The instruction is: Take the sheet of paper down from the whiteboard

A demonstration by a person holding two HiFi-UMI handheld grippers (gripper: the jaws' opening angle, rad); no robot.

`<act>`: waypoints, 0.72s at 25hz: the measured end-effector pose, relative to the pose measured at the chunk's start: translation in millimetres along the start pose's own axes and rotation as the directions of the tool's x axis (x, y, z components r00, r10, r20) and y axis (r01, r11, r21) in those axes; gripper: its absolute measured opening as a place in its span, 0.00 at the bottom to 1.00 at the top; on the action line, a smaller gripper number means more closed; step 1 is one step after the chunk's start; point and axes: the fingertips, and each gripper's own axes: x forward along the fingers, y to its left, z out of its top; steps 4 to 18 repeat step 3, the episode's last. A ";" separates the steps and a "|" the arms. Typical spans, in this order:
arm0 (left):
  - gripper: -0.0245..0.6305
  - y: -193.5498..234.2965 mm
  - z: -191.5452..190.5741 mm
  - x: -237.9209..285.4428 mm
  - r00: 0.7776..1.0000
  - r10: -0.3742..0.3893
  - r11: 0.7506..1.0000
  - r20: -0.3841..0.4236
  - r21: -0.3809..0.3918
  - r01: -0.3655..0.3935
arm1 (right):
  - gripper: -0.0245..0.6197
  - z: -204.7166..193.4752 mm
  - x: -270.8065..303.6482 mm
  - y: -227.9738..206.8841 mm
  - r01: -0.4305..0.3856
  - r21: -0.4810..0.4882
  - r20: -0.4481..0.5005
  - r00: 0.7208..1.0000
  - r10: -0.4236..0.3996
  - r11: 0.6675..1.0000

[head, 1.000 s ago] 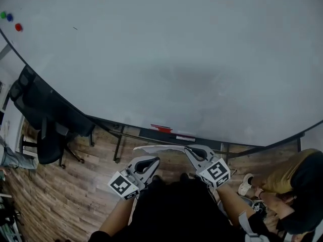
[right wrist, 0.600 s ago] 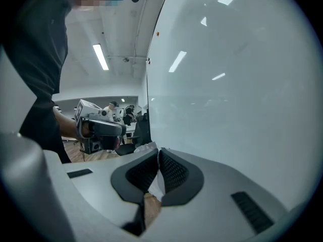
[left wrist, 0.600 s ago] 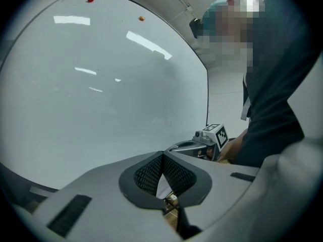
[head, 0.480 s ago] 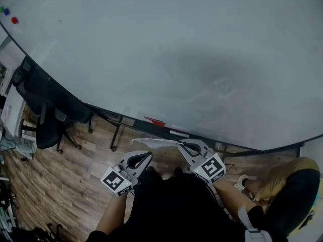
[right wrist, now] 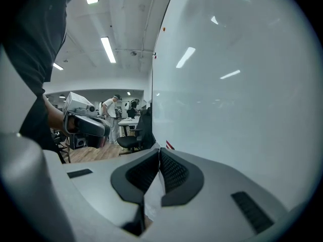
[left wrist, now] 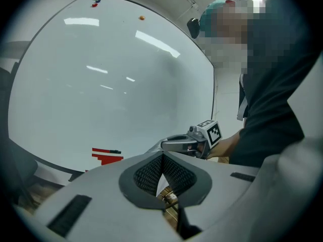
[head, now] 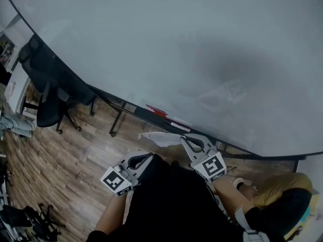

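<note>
Paper [head: 158, 138] is already off the board [head: 176, 44]. It hangs free from the tip of the right claw [head: 187, 141] and sticks out to that claw's left, apart from the board face. No sheet is left on the board as far as the head view shows, only small magnets far up at its corner.

Right claw: jaws clamped together on the paper's edge, with the white sheet pinched between the pads [right wrist: 151, 195]. Left claw [head: 144, 158]: jaws closed tight with nothing in them, sitting low and just left of the right claw, not touching the paper.

Judged progress: removal looks done. What's left is carrying the sheet away or setting it down; no drop spot is visible.

Edges and room:
- The board's bottom rail [head: 131, 111] and a red marker [head: 156, 110] run just ahead of both claws.
- The board face is close on the right claw's right side.
- Open wood floor [head: 86, 150] lies left of the left claw, and a chair [head: 50, 105] stands well off that way.
- Another person [head: 282, 190] is low and to the right, behind the right claw, so it's tight there.
</note>
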 end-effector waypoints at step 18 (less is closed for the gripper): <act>0.06 -3.8 -3.8 1.5 1.000 -0.006 1.000 0.017 -0.018 0.006 | 0.07 1.8 -2.8 3.2 0.005 -0.015 0.009 1.000 -0.005 1.000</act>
